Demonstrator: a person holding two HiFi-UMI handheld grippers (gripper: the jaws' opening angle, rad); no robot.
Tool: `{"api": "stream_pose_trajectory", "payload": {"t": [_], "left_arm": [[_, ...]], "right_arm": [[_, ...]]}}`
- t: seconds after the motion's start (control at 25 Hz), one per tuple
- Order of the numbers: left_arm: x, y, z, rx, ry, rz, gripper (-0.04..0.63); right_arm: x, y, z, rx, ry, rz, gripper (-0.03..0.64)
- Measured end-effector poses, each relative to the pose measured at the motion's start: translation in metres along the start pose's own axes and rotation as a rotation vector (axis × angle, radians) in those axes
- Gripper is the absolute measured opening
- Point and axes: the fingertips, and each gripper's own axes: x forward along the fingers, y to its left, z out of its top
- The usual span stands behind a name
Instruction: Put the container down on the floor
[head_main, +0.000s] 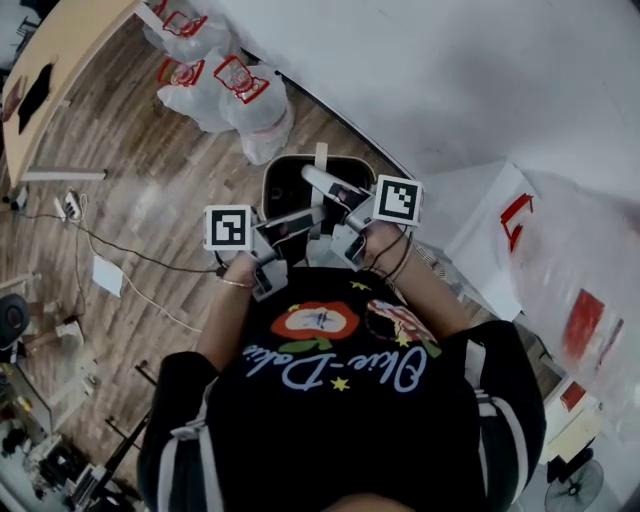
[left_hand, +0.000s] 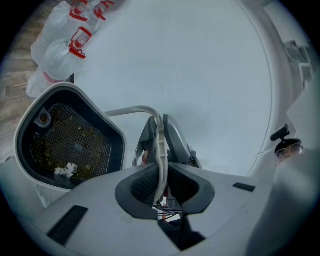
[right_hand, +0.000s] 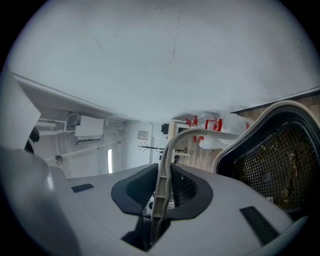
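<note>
My left claw (left_hand: 160, 176) is clenched on a thin white handle (left_hand: 131, 110). The strip stands on edge between the two dark pads, pressed from both sides. My right claw (right_hand: 162, 186) is clamped the same way on that handle (right_hand: 174, 141), which rises from between its pads and bends over toward the container.

The container (left_hand: 75, 90) hangs just beyond my left claw, down to that claw's left. It is a bin with a pale rim and dark inner walls. A black mesh basket (left_hand: 70, 145) sits inside, strewn with small scraps and one white crumpled bit (left_hand: 65, 170). From my right claw I see the same container (right_hand: 276, 113) at the right edge, mesh facing me.

From the head view the container (head_main: 280, 178) is straight out in front of my black shirt (head_main: 340, 400), between both marker cubes. It is over the wooden floor (head_main: 130, 200), close to the white wall (head_main: 450, 70). I cannot tell whether its base touches the boards.

Farther off, clear plastic bags with red print (head_main: 240, 95) lie against the wall, and a tabletop (head_main: 60, 50) edge shows at the far left corner.
</note>
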Motion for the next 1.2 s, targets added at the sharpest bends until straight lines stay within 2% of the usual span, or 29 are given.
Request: {"api": "stream_pose_trajectory", "payload": {"t": [0.28, 0.36, 0.52, 0.6, 0.68, 0.84, 1.0, 1.2], "left_arm": [[0.007, -0.016, -0.003, 0.014, 0.081, -0.014, 0.049], [0.011, -0.049, 0.003, 0.018, 0.111, -0.041, 0.049], [-0.005, -0.148, 0.013, 0.043, 0.163, -0.086, 0.049], [-0.011, -0.168, 0.014, 0.043, 0.182, -0.089, 0.049], [-0.009, -0.163, 0.015, 0.083, 0.210, -0.074, 0.049], [-0.003, -0.144, 0.022, 0.213, 0.269, -0.031, 0.049], [-0.002, -0.144, 0.023, 0.215, 0.309, -0.043, 0.049], [-0.003, -0.137, 0.025, 0.195, 0.319, -0.062, 0.049]], "right_arm": [[-0.014, 0.016, 0.011, -0.011, -0.086, -0.014, 0.060], [-0.019, 0.046, 0.025, -0.031, -0.114, -0.028, 0.060], [-0.023, 0.147, 0.042, -0.085, -0.155, -0.062, 0.061], [-0.024, 0.170, 0.043, -0.098, -0.167, -0.067, 0.061], [-0.026, 0.166, 0.045, -0.101, -0.174, -0.072, 0.061], [-0.030, 0.146, 0.050, -0.093, -0.196, -0.090, 0.061], [-0.031, 0.144, 0.053, -0.090, -0.227, -0.105, 0.060], [-0.029, 0.142, 0.054, -0.110, -0.224, -0.118, 0.060]]}}
